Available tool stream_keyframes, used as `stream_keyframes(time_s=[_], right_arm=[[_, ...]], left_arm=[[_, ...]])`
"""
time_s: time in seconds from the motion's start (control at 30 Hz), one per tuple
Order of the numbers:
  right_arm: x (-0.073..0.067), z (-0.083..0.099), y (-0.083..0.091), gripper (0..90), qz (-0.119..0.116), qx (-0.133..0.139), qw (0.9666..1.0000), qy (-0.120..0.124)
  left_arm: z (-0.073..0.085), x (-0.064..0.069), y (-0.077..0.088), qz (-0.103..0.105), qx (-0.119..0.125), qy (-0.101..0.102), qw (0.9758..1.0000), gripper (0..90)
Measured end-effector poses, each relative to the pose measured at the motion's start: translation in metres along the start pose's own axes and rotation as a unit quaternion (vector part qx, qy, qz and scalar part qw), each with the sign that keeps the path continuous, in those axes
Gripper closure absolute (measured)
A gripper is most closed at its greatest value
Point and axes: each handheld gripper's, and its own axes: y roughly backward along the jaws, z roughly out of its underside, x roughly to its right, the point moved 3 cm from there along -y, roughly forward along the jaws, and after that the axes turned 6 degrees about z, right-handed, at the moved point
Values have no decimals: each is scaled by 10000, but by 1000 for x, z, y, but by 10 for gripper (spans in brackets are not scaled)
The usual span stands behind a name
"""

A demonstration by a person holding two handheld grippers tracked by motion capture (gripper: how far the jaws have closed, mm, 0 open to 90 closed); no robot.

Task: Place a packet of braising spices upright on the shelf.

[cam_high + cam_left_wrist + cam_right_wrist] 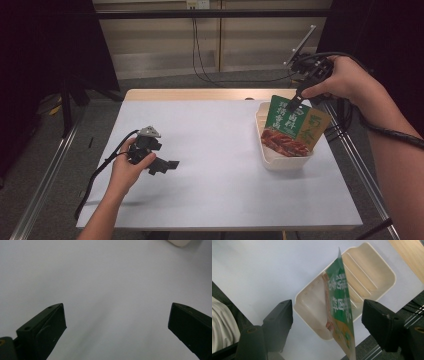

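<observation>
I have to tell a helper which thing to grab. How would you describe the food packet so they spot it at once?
Look at the white table, then its right side, where a cream tray sits. The packet stands on edge in that tray, the one printed thing there: green and yellow, with a picture of red-brown food.

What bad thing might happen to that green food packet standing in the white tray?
1. The green packet stands on edge in the white tray, and the right tongs are open around it without pressing, so it may flop over.
2. It leans toward the tray's rim, so it might tip out onto the table.
</observation>
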Motion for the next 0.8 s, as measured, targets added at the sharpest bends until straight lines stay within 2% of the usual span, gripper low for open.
stream_keyframes(time_s=[0.1,0.33,0.5,0.63,0.8], right_arm=[[-5,-1,0,245,-108,-17,9999,55],[-16,-3,-3,233,-157,-1,9997,189],[-25,-6,-10,228,-244,24,9993,292],[-33,-9,-17,220,-285,49,9988,394],[-44,-11,-27,208,-312,-8,9980,550]], left_arm=[[0,1,-1,4,-16,-12,10000,11],[1,2,-2,39,-18,-12,10000,11],[1,3,-1,16,-22,5,10000,11],[1,4,0,20,81,44,10000,11],[2,4,1,29,12,-19,10000,11]])
